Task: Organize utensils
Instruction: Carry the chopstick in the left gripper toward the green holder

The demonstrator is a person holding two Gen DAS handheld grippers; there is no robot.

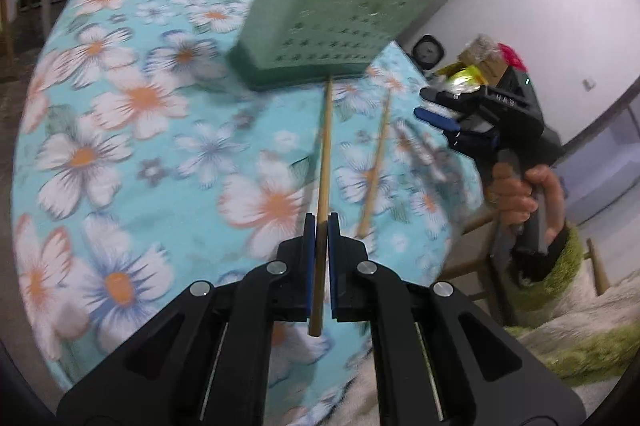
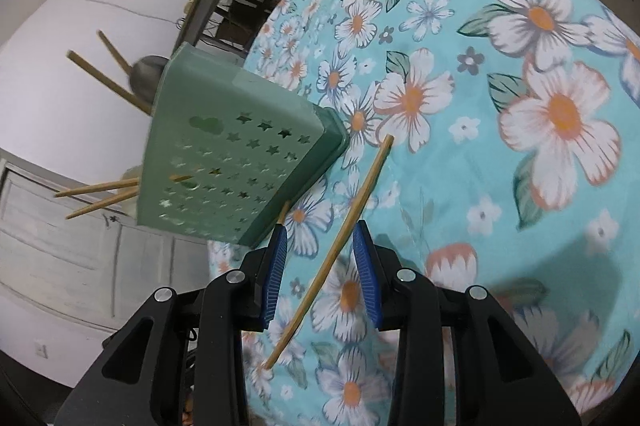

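Observation:
My left gripper (image 1: 321,226) is shut on a wooden chopstick (image 1: 325,150) that points toward the green utensil holder (image 1: 320,14) with star-shaped holes. A second chopstick (image 1: 376,166) lies on the floral tablecloth to its right. In the right wrist view my right gripper (image 2: 320,238) is open, its blue pads on either side of that loose chopstick (image 2: 340,238), which lies on the cloth. The holder (image 2: 224,150) stands left of it with several chopsticks (image 2: 100,192) and a spoon (image 2: 146,78) sticking out. The right gripper also shows in the left wrist view (image 1: 436,112).
The table has a turquoise floral cloth (image 1: 132,98) and its edge drops off near the right gripper. A white cabinet (image 2: 60,246) and white wall lie beyond the holder. Cluttered items (image 1: 480,62) sit past the table's far right corner.

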